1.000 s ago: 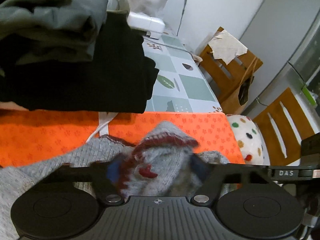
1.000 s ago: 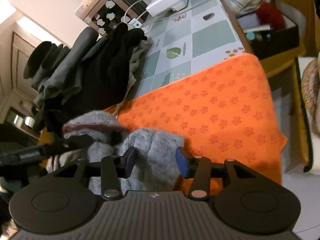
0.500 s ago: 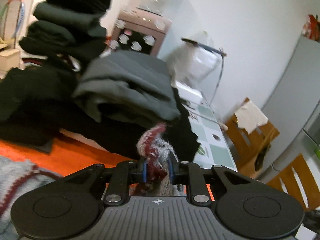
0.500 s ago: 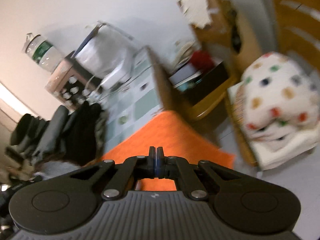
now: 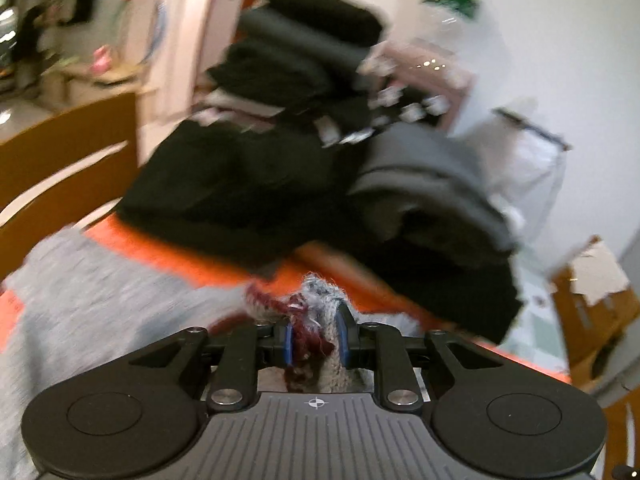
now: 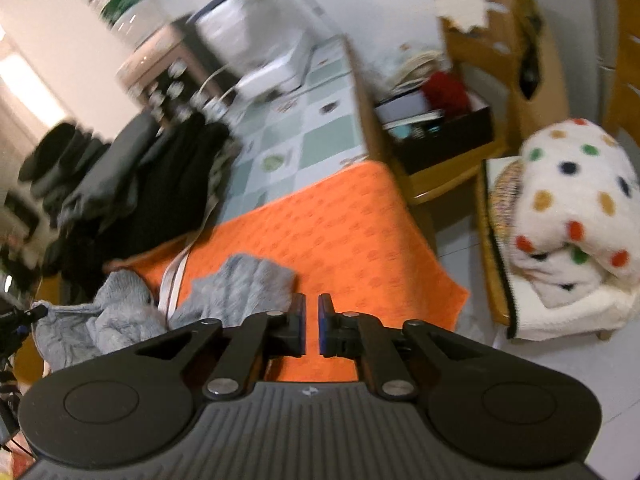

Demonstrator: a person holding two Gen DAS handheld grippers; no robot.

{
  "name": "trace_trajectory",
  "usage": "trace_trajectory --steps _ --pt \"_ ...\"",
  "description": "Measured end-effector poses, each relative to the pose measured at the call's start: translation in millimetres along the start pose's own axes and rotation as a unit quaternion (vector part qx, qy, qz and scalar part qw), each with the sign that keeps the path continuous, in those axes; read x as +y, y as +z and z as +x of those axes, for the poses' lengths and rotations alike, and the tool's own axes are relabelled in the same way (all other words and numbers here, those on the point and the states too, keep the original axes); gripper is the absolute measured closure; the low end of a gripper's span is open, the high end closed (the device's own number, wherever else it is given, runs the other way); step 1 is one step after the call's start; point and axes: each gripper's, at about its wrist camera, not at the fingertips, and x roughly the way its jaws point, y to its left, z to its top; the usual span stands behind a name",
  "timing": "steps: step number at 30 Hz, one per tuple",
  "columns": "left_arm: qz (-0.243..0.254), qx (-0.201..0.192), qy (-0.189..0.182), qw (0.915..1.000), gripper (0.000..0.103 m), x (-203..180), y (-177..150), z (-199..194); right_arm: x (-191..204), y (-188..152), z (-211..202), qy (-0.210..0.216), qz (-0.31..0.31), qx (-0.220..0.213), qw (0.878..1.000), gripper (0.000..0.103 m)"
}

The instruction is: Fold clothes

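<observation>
Grey knit sweater [image 5: 100, 280]: smeared by motion in left wrist view, cut by left picture edge, lower part hidden behind gripper body.
Dark folded clothes [image 5: 280, 176] at table's far edge: blurred, separate garments not distinguishable.
Water bottle [image 6: 128, 12]: label unreadable, streaked.
Orange mat [image 6: 320, 224]: near edge hidden behind right gripper body; printed pattern indistinct.
Spotted blanket [image 6: 576, 208]: cut by right picture edge.
Objects at far left of right wrist view: too dark to identify.
</observation>
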Motion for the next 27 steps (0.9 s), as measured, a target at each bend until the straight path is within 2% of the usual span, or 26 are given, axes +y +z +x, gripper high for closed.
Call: trace_trajectory --steps 1,3,4,6,8,9,11,13,15,17,20,22,23,24,25,26,27 --pt "-0.008 0.005 0.002 1.0 0.072 8 -3 -2 5 2 7 0.004 -0.009 0.009 1.0 0.09" --pt "-0.013 -0.002 0.004 0.9999 0.062 16 -7 -9 13 5 22 0.008 -0.024 0.022 0.999 0.076" --pt "-0.01 -0.009 0.006 0.9999 0.057 17 -8 -13 16 7 30 0.01 -0.031 0.028 0.999 0.073" --pt "-0.001 -0.026 0.008 0.9996 0.038 17 -8 -22 20 12 44 0.015 -0.041 0.039 0.998 0.068" --pt "0.013 -0.045 0.006 0.9989 0.034 14 -5 -32 24 16 58 0.022 -0.048 0.048 0.997 0.063" --pt "0.02 -0.05 0.001 0.9985 0.028 12 -3 -34 25 18 65 0.027 -0.051 0.053 0.997 0.058" --pt "0.041 -0.049 -0.019 0.9978 0.024 3 2 -35 28 22 78 0.033 -0.057 0.063 0.996 0.05" --pt "0.078 -0.031 -0.046 0.9954 0.019 -8 4 -27 30 24 92 0.04 -0.058 0.074 0.995 0.047" --pt "0.124 0.005 -0.074 0.9896 0.018 -22 3 -11 29 26 103 0.051 -0.052 0.085 0.994 0.042" --pt "0.166 0.042 -0.096 0.9805 0.019 -35 -4 8 28 27 114 0.061 -0.046 0.096 0.992 0.041" --pt "0.23 0.075 -0.102 0.9648 0.019 -52 -18 36 28 26 125 0.072 -0.036 0.105 0.991 0.041" --pt "0.267 0.093 -0.104 0.9536 0.024 -61 -27 53 28 25 132 0.079 -0.029 0.11 0.99 0.047" --pt "0.276 0.102 -0.104 0.9501 0.029 -63 -31 61 27 25 133 0.082 -0.025 0.11 0.99 0.06" --pt "0.285 0.11 -0.104 0.9466 0.04 -65 -33 68 27 25 131 0.084 -0.02 0.108 0.99 0.07" --pt "0.293 0.119 -0.104 0.943 0.052 -66 -35 74 26 25 130 0.085 -0.016 0.105 0.991 0.074" --pt "0.302 0.127 -0.104 0.9391 0.076 -68 -36 80 26 25 125 0.085 -0.014 0.098 0.991 0.08" --pt "0.305 0.133 -0.102 0.9374 0.09 -68 -37 84 26 25 119 0.083 -0.011 0.089 0.993 0.083"
